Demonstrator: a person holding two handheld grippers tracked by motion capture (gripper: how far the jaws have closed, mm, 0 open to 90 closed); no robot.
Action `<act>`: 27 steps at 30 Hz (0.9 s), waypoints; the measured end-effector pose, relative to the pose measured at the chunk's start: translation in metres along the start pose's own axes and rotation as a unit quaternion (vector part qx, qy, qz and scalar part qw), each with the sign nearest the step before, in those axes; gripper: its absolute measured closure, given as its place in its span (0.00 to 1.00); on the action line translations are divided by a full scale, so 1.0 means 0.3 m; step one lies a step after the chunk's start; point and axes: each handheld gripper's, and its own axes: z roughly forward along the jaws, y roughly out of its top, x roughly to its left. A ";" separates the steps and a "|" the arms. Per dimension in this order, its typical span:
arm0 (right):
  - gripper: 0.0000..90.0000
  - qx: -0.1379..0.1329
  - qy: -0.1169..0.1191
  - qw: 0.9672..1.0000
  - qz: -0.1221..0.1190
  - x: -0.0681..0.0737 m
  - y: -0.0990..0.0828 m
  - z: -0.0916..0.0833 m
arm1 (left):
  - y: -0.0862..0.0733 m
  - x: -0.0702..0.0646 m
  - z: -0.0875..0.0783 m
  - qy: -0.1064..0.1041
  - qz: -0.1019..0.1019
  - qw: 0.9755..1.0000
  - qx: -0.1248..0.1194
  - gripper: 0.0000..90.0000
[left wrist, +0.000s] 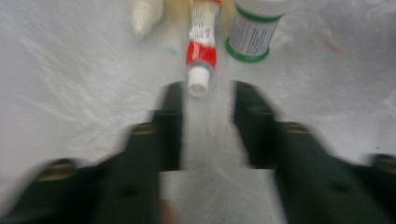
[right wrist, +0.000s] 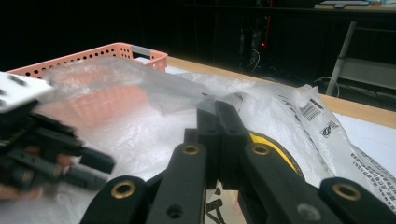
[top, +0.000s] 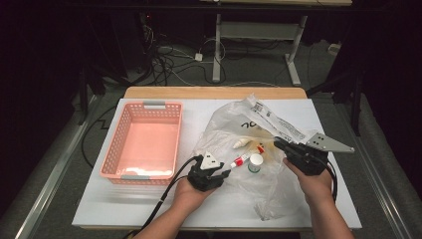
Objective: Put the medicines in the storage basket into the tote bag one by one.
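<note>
A clear plastic bag (top: 234, 127) lies spread on the white table (top: 124, 199). On or in it lie a red-and-white tube (top: 241, 160), a white bottle with a green band (top: 255, 162) and a small white dropper bottle (top: 244, 144). My left gripper (top: 226, 173) points at the tube's cap. In the left gripper view its jaws (left wrist: 208, 98) stand apart, the tube (left wrist: 201, 46) just at their tips and untouched, the bottle (left wrist: 252, 32) to the right. My right gripper (top: 276, 143) is shut on a fold of the bag (right wrist: 140, 130), pinching the film at its tips (right wrist: 217, 109).
A pink plastic basket (top: 110, 144) stands at the left of the table, with nothing in it that I can see. A yellow item (right wrist: 271, 144) lies under the film by the right gripper. Cables trail from both grippers toward the front edge.
</note>
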 end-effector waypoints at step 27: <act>1.00 0.004 -0.002 1.000 -0.015 0.028 -0.016 -0.017 | -0.022 -0.003 0.001 -0.008 0.008 1.000 -0.001 0.98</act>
